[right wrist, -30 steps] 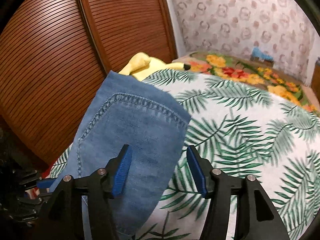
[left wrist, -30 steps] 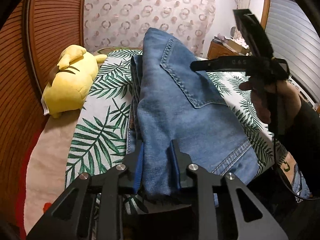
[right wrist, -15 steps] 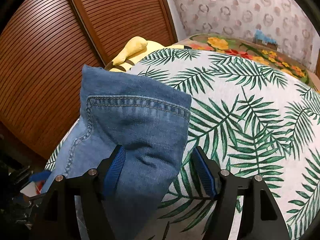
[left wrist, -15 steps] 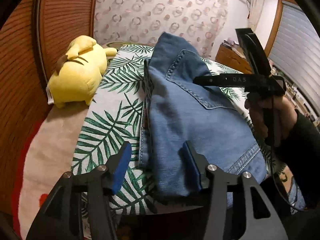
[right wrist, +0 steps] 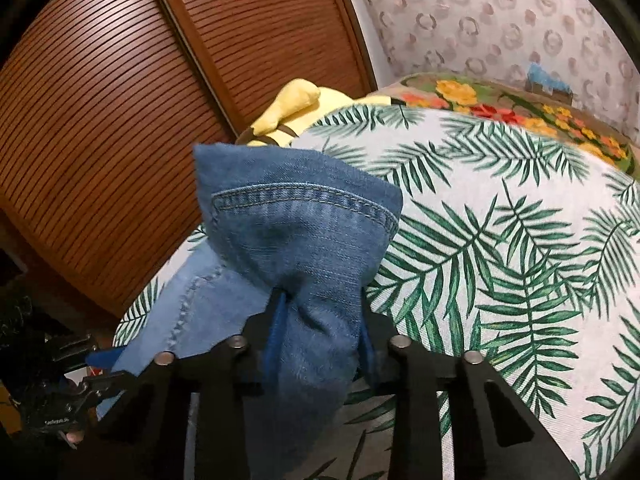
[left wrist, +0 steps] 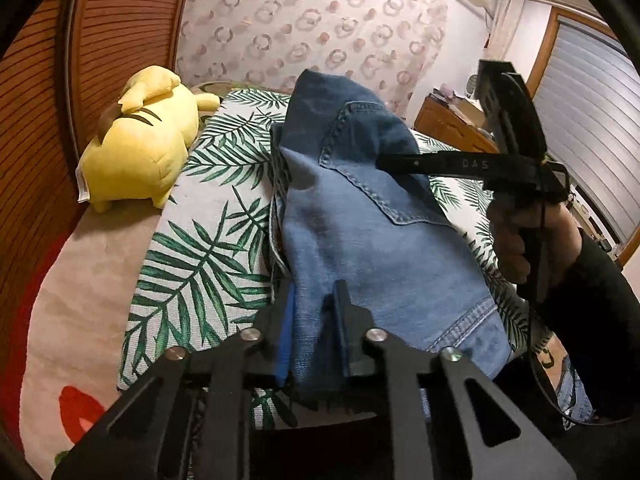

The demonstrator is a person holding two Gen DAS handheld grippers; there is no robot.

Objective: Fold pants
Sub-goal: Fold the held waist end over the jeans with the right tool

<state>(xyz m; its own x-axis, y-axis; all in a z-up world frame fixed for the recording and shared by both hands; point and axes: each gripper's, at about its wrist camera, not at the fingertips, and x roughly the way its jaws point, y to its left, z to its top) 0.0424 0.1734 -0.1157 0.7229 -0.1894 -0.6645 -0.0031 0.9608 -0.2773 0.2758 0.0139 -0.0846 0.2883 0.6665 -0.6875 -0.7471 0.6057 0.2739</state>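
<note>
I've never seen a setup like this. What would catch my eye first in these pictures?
Probably the blue jeans, lying on a palm-leaf bedspread and pinched at both ends: the left gripper clamps the near edge, the right gripper bunches up the far end. Next, the bright yellow plush toy lying left of the jeans, beside the slatted wooden doors.

jeans [left wrist: 360,232]: blue denim, lighter on the flat panels, darker at the raised end, pale stitching along seams and pocket
bedspread [right wrist: 500,248]: white with green palm-leaf print
plush toy [left wrist: 144,148]: bright yellow, brown stripes on the back
blanket [right wrist: 520,108]: brown with yellow, orange and red flowers
wardrobe doors [right wrist: 140,80]: reddish-brown slatted wood
wallpaper [left wrist: 304,20]: pale with pink-grey ring pattern
left tool [left wrist: 314,312]: black frame, blue pads
right tool [right wrist: 320,316]: black frame, blue pads
</note>
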